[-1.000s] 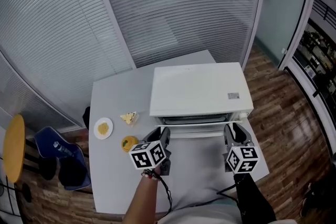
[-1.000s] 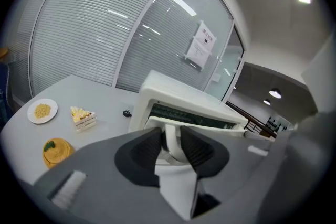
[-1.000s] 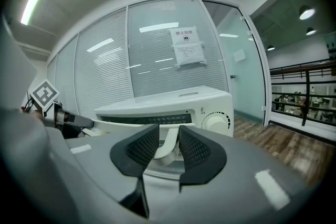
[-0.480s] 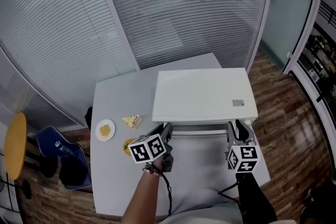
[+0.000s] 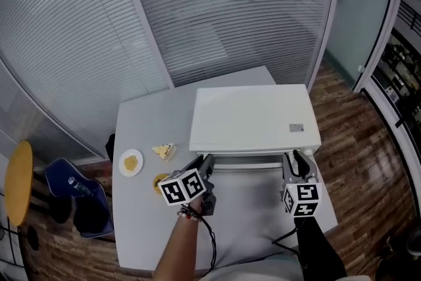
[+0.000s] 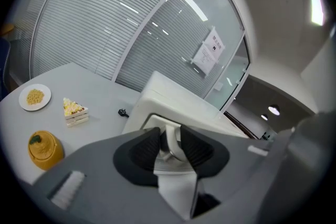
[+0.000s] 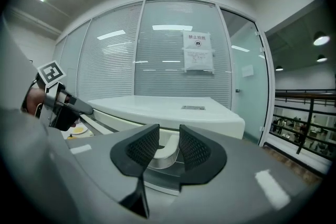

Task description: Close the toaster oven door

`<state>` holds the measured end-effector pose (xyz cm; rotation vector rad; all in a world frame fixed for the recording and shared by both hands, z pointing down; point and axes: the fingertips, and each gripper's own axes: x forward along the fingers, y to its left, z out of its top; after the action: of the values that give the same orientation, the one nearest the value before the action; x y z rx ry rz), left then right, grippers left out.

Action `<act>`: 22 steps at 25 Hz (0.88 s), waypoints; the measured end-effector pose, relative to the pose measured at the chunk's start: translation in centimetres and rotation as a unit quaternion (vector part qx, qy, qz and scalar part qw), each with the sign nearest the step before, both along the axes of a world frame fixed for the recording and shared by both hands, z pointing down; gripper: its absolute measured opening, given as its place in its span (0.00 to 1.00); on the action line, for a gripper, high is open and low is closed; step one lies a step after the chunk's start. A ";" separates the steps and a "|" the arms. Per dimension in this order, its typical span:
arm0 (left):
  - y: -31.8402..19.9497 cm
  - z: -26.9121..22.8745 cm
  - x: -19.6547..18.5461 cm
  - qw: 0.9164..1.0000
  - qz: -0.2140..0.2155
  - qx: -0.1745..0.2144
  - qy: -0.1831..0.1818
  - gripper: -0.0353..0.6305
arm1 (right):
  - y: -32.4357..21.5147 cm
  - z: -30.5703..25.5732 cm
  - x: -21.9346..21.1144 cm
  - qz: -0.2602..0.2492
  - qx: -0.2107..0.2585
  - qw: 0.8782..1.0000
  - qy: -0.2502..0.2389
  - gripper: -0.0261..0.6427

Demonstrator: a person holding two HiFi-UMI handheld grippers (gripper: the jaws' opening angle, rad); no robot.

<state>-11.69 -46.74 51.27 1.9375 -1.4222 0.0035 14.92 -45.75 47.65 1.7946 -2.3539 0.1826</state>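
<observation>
Toaster oven door (image 5: 248, 159) is showing less of its face than a second ago, tipped up closer to the oven front, and both grippers are sitting higher and nearer the oven body. Toaster oven (image 5: 253, 118) is sitting centre frame on the grey counter (image 5: 148, 118), its long axis running left-right and its front facing the bottom of the frame, toward the person. Handle (image 5: 250, 166) is lying along the door's top edge, parallel to that long axis. In the right gripper view a dark slit is showing between door and oven body, so the door is not fully shut.

Left gripper (image 5: 205, 165) is holding the handle's left end, jaws part-way apart with the white handle post clamped between the pads (image 6: 170, 147). Right gripper (image 5: 297, 165) is holding the right end, jaws narrow around the curved white end bracket (image 7: 168, 148).

Left of the oven a cake slice (image 5: 164, 151) and a small plate (image 5: 131, 162) of yellow food are sitting apart on the counter. A yellow-orange rounded thing (image 6: 44, 147) is sitting nearer the person, just beside the left gripper's marker cube.
</observation>
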 end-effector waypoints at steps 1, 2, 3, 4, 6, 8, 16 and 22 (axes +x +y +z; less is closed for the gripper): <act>0.1 0.0 0.0 1.000 0.000 0.000 0.000 0.29 | 0.2 0.0 0.0 -0.001 0.000 1.000 0.001 0.19; 0.1 0.0 0.0 1.000 0.001 0.000 0.001 0.29 | 0.3 0.0 0.0 -0.001 0.001 1.000 0.001 0.19; 0.2 0.0 0.0 1.000 0.002 0.000 0.002 0.29 | 0.5 0.0 0.0 -0.002 0.001 1.000 0.001 0.19; 0.2 0.0 0.0 1.000 0.004 0.000 0.004 0.29 | 0.6 0.0 0.0 -0.003 0.001 1.000 0.001 0.19; 0.3 0.0 0.0 1.000 0.006 0.000 0.004 0.29 | 1.0 0.0 -0.1 -0.004 0.003 1.000 0.002 0.19; 0.3 0.1 -0.1 1.000 0.008 -0.002 -0.006 0.29 | 1.3 -0.1 -0.1 -0.005 0.008 1.000 0.004 0.19; 0.3 -0.1 0.3 0.995 0.016 -0.004 -0.098 0.29 | 2.1 0.1 -1.1 -0.017 0.011 1.000 0.017 0.19; 0.9 -0.9 -0.1 0.996 0.003 0.007 -0.088 0.30 | 2.0 -0.2 -1.4 -0.019 0.017 0.999 0.019 0.19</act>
<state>-11.82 -45.88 50.41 1.9928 -1.5337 0.1700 13.51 -43.75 47.48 1.7519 -2.3776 0.1030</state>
